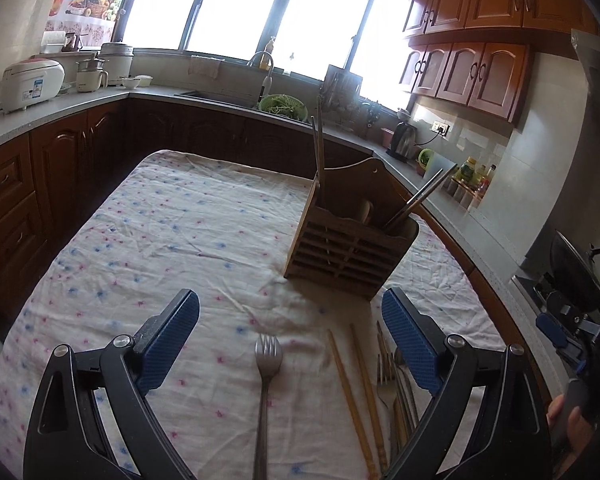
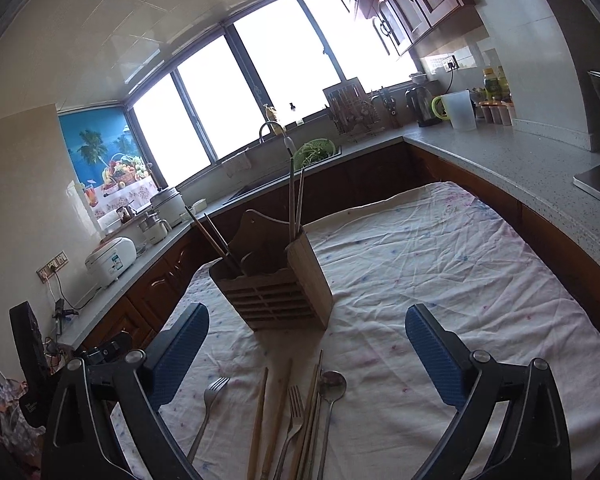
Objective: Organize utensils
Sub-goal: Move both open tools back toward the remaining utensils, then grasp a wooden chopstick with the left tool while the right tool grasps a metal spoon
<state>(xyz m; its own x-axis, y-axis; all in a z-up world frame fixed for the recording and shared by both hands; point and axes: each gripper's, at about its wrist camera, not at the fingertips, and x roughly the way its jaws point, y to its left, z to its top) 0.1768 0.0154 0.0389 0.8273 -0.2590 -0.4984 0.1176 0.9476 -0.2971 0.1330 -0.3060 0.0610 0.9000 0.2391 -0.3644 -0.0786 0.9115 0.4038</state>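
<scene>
Kitchen surface [image 1: 148, 216] under a spotted cloth, seen from both wrists. A slatted wooden holder [image 1: 346, 258] stands upright on the cloth; chopsticks already lean in its two outer compartments, presumably sorted by kind. The unsorted utensils lie flat in a row in front of it, handles toward the cameras for easy pickup. The left claw [image 1: 290, 340] is spread wide and empty, with a lone fork [image 1: 267, 364] lying on the cloth between its pads. The right claw [image 2: 306, 354] is likewise spread and empty, above the cluster: wooden chopsticks [image 2: 274, 404], a second fork [image 2: 295, 412] and a spoon [image 2: 332, 386]. Darker sticks beside the spoon are probably chopsticks too, though they overlap.
</scene>
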